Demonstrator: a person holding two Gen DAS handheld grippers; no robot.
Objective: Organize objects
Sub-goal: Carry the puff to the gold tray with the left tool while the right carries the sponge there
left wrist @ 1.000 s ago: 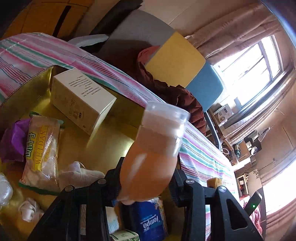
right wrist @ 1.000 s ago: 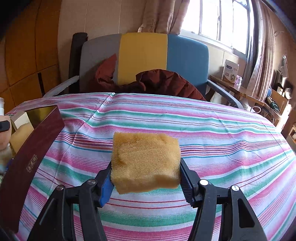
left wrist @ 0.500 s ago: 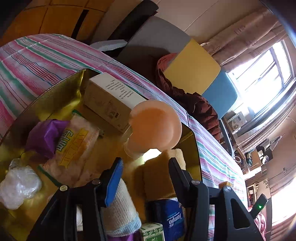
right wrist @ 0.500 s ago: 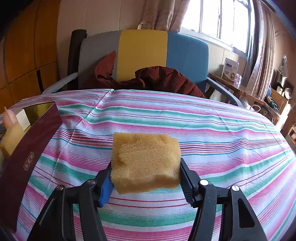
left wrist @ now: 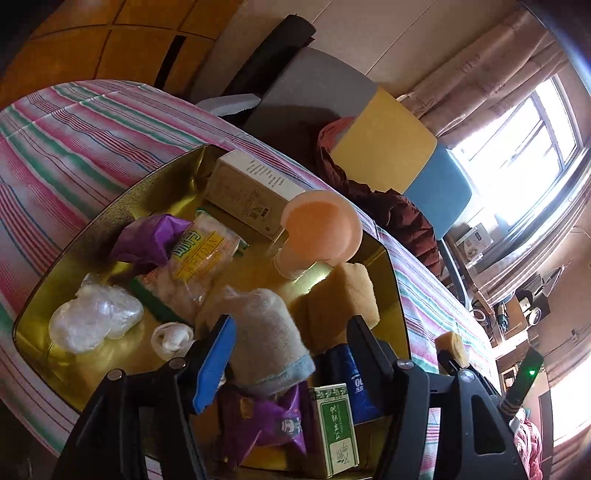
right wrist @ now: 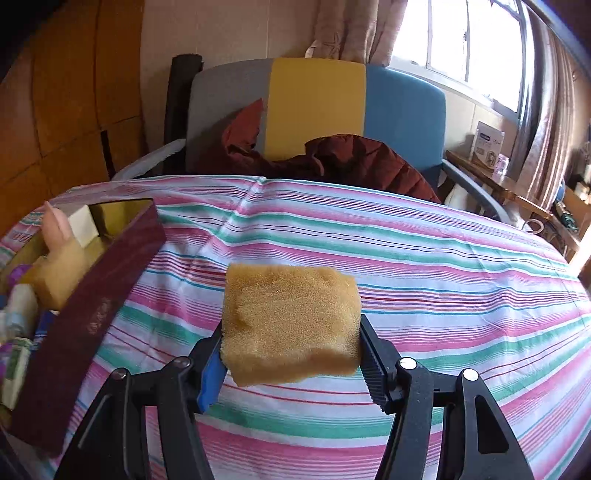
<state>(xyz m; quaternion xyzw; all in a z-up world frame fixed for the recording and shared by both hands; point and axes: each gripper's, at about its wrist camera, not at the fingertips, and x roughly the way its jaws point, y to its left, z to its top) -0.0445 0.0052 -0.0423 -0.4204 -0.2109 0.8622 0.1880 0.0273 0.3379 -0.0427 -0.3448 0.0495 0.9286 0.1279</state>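
Yellow sponge clamped in right claw.

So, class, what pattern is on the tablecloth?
Pink, green and white stripes on the tablecloth, clearest in the right wrist view.

I see wood-panelled wall, grey-yellow-blue chair behind striped tablecloth, bright window, beige curtains
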